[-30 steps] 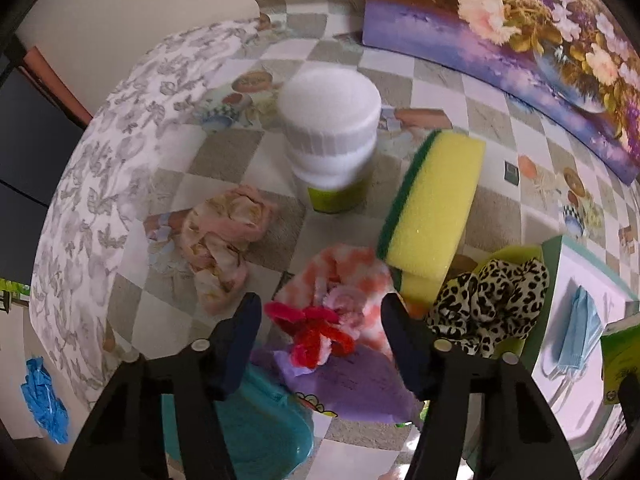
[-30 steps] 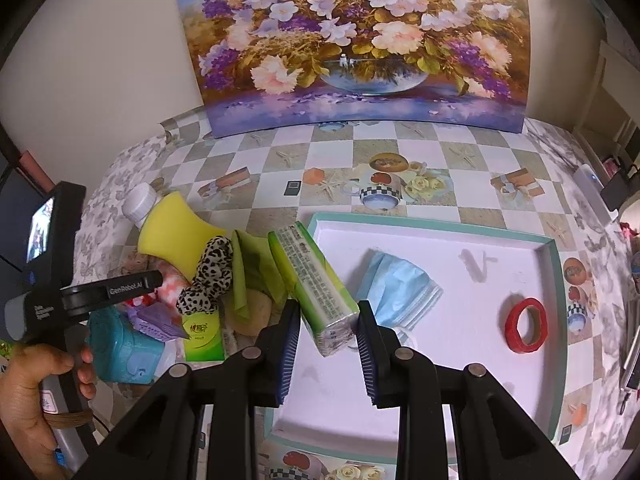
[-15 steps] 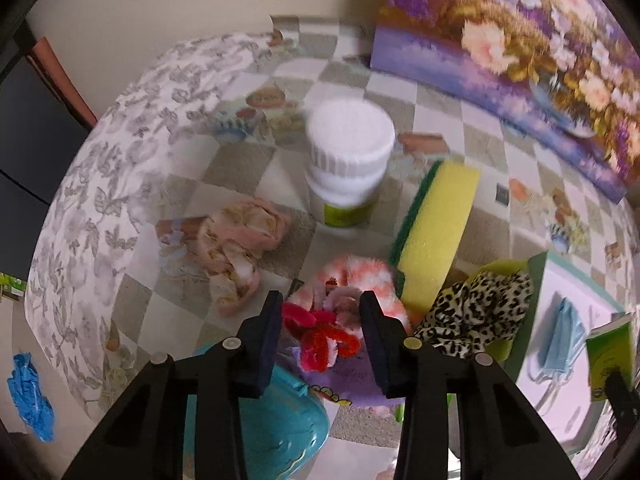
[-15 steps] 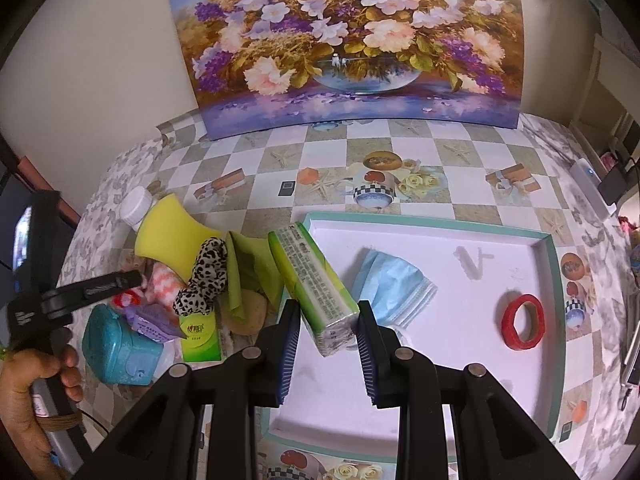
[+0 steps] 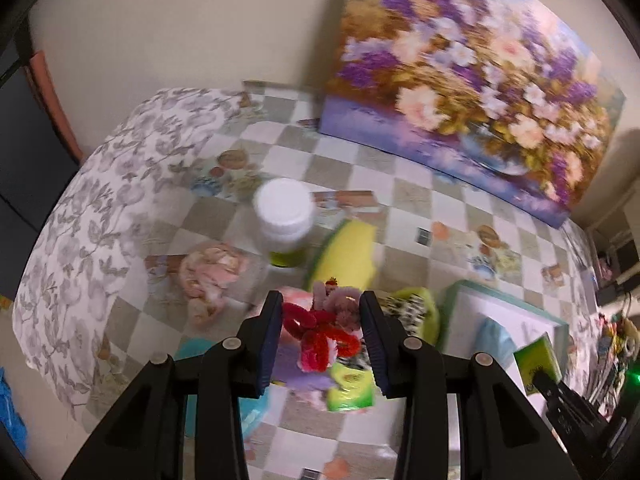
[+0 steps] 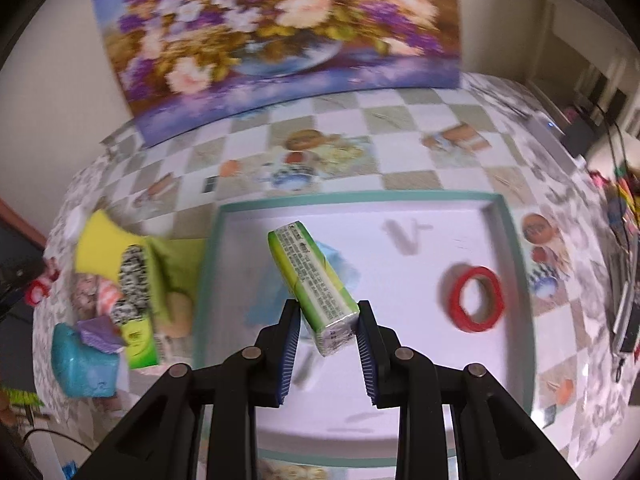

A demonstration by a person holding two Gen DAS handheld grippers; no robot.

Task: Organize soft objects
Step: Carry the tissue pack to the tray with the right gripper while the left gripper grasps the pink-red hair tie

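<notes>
My left gripper (image 5: 322,330) is shut on a red and pink fuzzy scrunchie bundle (image 5: 322,332) and holds it above the pile of soft things. My right gripper (image 6: 328,338) is shut on a green tissue pack (image 6: 314,284) and holds it over the white tray (image 6: 424,200); the pack also shows in the left wrist view (image 5: 538,360). A blue face mask (image 6: 336,266) lies in the tray under the pack. A yellow sponge (image 5: 348,252), a leopard scrunchie (image 6: 132,276) and a pink cloth (image 5: 212,274) lie on the table.
A white-capped bottle (image 5: 285,222) stands behind the sponge. A red tape roll (image 6: 476,298) lies in the tray at the right. A teal container (image 6: 82,364), a purple pouch (image 6: 100,334) and a small green pack (image 6: 138,340) sit left of the tray. A flower painting (image 5: 460,80) leans on the wall.
My left gripper has shut on the red and pink scrunchie bundle and lifted it off the pile. My right gripper has moved over the tray with the tissue pack.
</notes>
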